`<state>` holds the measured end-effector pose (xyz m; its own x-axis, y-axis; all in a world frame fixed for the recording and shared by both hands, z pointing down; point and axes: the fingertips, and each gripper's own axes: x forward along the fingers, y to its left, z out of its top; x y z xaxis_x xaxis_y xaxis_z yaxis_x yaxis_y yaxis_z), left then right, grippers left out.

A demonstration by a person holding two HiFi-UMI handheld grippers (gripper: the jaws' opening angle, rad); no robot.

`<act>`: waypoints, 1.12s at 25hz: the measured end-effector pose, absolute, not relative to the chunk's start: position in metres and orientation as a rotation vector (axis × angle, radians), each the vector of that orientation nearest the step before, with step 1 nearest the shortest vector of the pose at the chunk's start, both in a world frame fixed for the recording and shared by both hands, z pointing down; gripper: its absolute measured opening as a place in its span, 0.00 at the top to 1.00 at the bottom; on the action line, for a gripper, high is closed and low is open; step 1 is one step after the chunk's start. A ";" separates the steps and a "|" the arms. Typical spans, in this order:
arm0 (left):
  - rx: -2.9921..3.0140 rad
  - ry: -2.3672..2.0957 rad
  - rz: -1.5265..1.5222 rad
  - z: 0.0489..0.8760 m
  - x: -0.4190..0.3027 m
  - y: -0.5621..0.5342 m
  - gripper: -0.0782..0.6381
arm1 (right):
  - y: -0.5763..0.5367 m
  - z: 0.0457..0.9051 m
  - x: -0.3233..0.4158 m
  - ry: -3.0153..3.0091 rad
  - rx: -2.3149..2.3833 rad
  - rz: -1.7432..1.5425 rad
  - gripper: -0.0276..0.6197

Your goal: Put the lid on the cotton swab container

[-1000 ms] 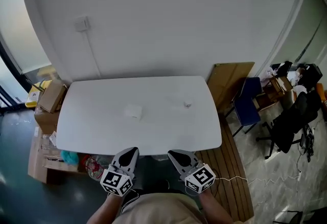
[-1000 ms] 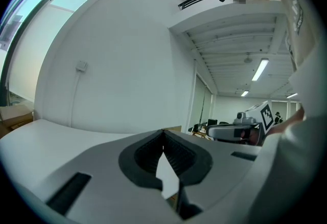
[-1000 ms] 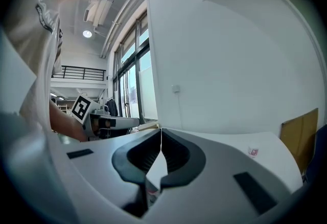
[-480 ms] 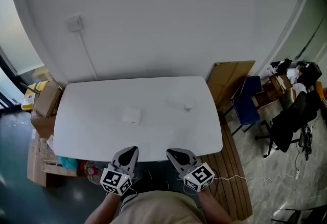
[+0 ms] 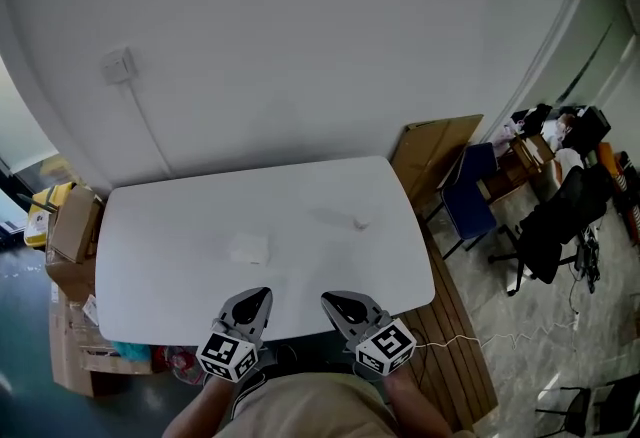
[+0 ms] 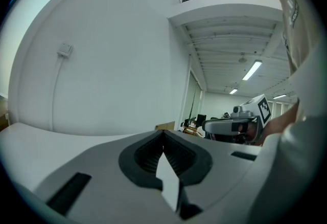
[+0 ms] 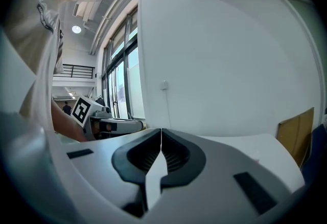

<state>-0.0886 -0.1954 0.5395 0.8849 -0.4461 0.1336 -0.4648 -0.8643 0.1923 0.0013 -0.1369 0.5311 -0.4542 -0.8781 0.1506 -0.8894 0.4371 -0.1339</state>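
In the head view a small white square box, the cotton swab container point(image 5: 249, 249), lies left of the middle of the white table point(image 5: 180, 296). A small clear piece, perhaps its lid point(image 5: 360, 223), lies to the right on the table; it is too faint to tell for sure. My left gripper point(image 5: 258, 299) and right gripper point(image 5: 331, 303) are held side by side at the table's near edge, both shut with nothing between the jaws. The left gripper point(image 6: 164, 138) and right gripper point(image 7: 161, 136) views show jaws pressed together, pointing over the table toward the wall.
Cardboard boxes point(image 5: 72, 226) stand at the table's left end. A brown board point(image 5: 432, 154) leans on the wall at the right, beside a blue chair point(image 5: 471, 196) and a black office chair point(image 5: 548, 226). A wall socket point(image 5: 118, 65) hangs above the table.
The head view has tilted and shifted, so the table sits lower and further left in frame. Both grippers stay shut at the near edge.
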 end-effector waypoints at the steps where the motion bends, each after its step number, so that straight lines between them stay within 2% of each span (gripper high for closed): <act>1: 2.835 -0.675 0.127 0.542 -0.085 -0.198 0.87 | -0.139 0.532 0.003 -2.599 1.617 0.299 0.93; 14: 2.854 -0.533 0.143 0.543 -0.013 -0.205 0.87 | -0.150 0.532 0.068 -2.530 1.700 0.309 0.93; 28: 2.797 -0.744 0.112 0.543 0.103 -0.205 0.87 | -0.165 0.538 0.190 -2.631 1.472 0.281 0.93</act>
